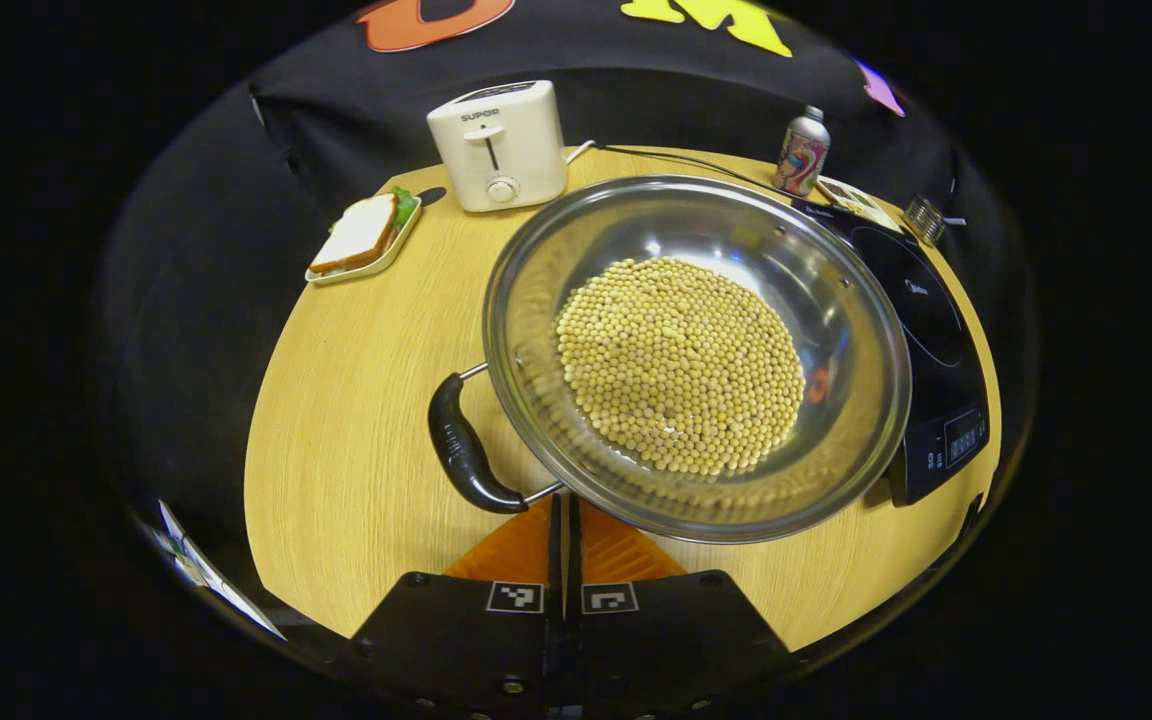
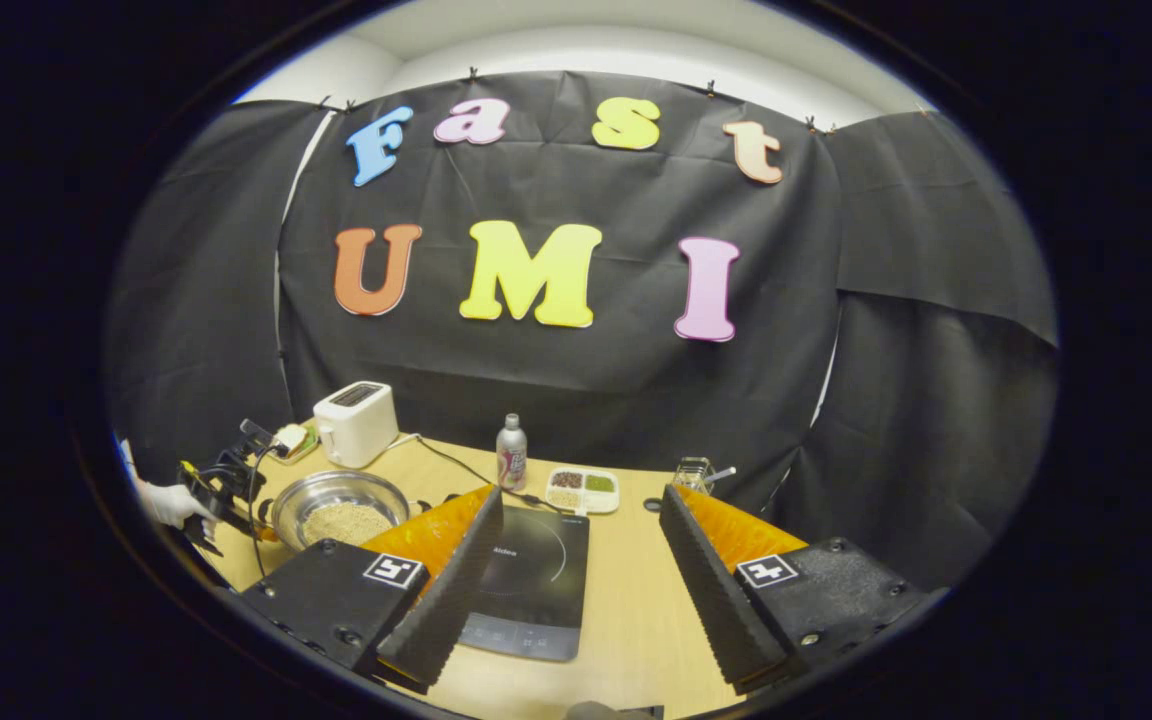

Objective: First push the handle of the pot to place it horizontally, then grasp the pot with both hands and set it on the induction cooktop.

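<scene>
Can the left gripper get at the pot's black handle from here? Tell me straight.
Probably yes. The left gripper, shut, sits just short of the black handle of the pot, with only bare wooden table beside it.

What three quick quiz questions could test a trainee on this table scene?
1. True or false: the pot already sits centred on the cooktop.
2. What fills the pot? A) beans B) water C) rice noodles
3. Which gripper has its fingers spread wide apart?

Key:
1. False; the pot rests on the table beside the cooktop.
2. A, beans.
3. The right gripper; the left gripper has its fingers together by the pot's handle.
</scene>
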A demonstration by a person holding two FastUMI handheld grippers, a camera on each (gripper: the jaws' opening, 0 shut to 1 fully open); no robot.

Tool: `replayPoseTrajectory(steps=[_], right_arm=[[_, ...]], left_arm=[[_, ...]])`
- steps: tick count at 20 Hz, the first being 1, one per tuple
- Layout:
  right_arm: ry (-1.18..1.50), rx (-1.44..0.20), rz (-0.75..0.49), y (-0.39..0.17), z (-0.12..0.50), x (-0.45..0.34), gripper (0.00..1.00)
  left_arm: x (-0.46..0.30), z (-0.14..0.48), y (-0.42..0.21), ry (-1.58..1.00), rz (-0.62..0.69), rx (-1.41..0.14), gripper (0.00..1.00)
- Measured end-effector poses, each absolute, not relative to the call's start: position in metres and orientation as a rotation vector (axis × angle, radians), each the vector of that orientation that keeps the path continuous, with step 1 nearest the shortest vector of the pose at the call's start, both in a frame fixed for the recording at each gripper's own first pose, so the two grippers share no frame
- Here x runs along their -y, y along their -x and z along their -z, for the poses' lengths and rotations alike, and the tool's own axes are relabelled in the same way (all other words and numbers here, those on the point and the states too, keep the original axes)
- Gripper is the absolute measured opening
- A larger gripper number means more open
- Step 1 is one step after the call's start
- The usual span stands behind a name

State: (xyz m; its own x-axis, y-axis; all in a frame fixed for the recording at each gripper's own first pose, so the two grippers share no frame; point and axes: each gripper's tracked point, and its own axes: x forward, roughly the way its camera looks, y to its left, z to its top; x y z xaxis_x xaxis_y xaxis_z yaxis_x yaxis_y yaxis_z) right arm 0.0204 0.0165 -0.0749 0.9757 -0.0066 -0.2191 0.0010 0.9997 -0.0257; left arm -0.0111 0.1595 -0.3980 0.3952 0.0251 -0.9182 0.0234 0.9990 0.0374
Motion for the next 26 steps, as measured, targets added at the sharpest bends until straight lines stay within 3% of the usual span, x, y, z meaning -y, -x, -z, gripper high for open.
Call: replayPoseTrajectory(steps=[17, 18, 19, 26], right_arm=[[0.05, -0.241, 0.0, -0.019, 0.078, -0.027, 0.99], [0.049, -0.243, 0.001, -0.019, 0.077, -0.029, 0.99], [0.05, -0.244, 0.002, -0.019, 0.078, -0.029, 0.99], [0.046, -0.255, -0.002, -0.016, 0.082, -0.034, 0.99]], left_arm=[[-0.201, 0.399, -0.032, 0.036, -0.089, -1.133, 0.0], [-0.202, 0.399, -0.035, 0.044, -0.091, -1.133, 0.1], [-0.203, 0.399, -0.037, 0.049, -0.092, -1.136, 0.0], [-0.213, 0.4, -0.053, 0.002, -0.094, -1.131, 0.0]])
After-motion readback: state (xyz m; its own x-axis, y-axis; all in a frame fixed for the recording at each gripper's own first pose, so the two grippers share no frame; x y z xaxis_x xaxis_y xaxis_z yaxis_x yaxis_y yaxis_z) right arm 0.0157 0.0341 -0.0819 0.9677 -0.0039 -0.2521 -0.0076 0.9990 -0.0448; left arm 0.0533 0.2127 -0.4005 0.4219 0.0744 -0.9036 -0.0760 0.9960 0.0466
